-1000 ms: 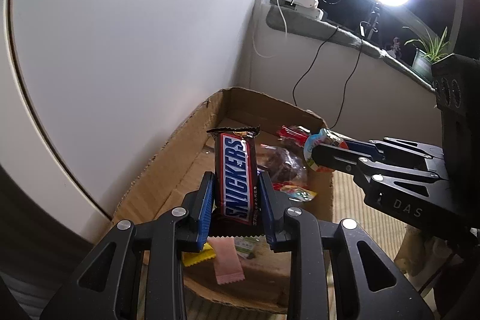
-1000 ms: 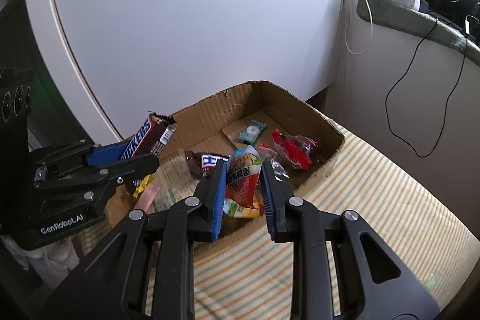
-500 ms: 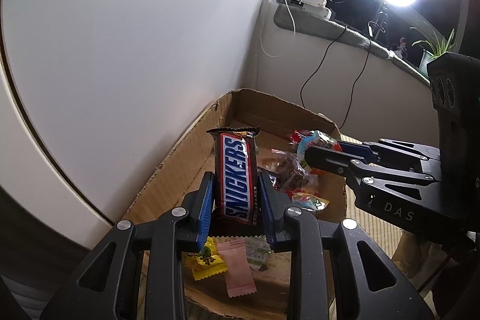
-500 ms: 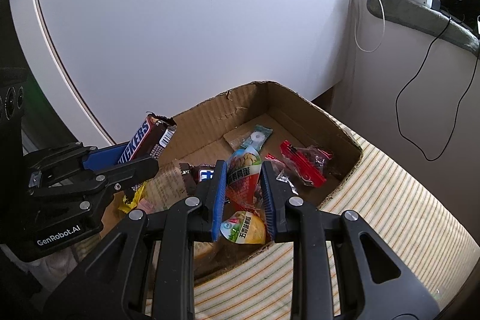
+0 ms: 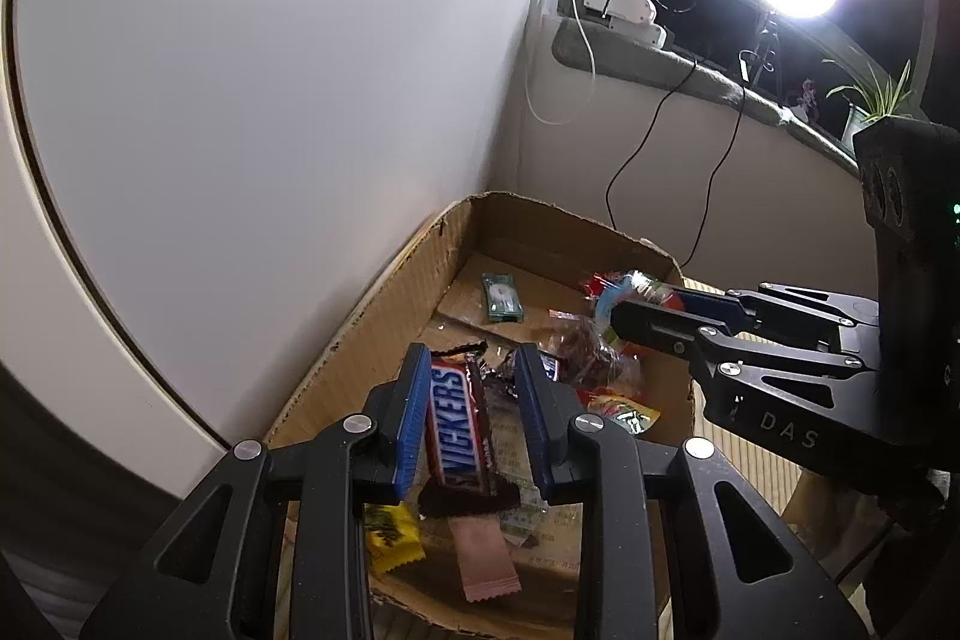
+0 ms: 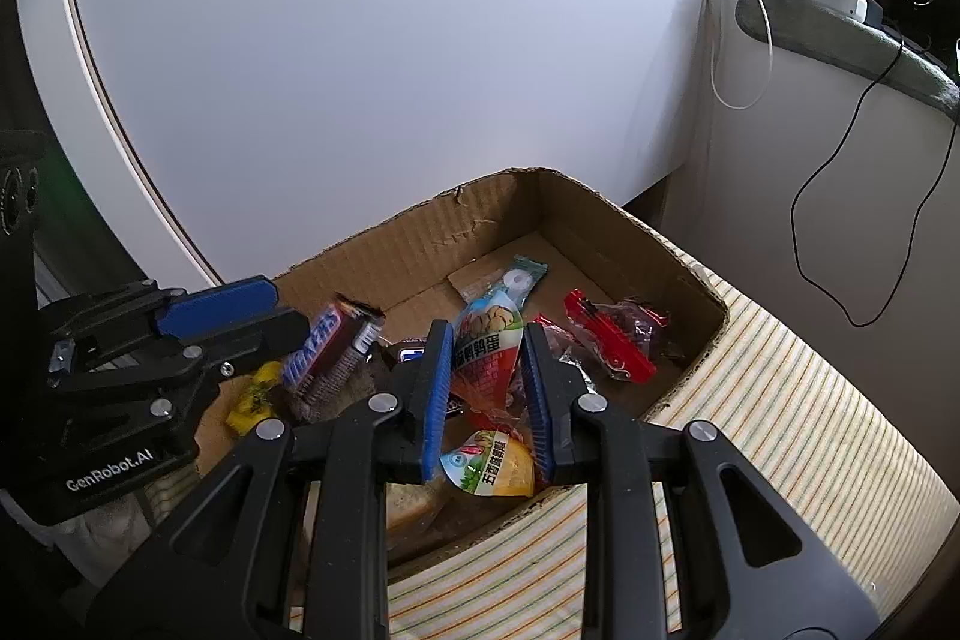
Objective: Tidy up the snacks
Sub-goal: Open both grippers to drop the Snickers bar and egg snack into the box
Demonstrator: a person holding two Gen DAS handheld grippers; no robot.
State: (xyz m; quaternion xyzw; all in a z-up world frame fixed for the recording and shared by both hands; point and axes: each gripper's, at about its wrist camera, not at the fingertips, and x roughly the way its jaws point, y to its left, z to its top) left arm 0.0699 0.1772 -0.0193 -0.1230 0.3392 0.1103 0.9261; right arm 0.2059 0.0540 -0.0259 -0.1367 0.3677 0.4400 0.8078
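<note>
Both loads hang over the box (image 6: 606, 220): left gripper (image 5: 471, 418) clamped on the Snickers (image 5: 459, 427), right gripper (image 6: 486, 388) on the egg pack (image 6: 486, 340). Lower each w/o tilting (box is crowded), drop into bare spots, then open.

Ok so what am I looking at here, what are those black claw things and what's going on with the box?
Those are two hand-held grippers, not a robot; a person squeezes one in each hand. Each picture comes from a camera on one gripper, looking along its fingers. The left gripper is shut on a Snickers bar. The right gripper is shut on a colourful snack pouch. Both hang over a cardboard box that already holds other snacks, such as a red packet and a yellow candy. The box sits on a striped cloth.
</note>
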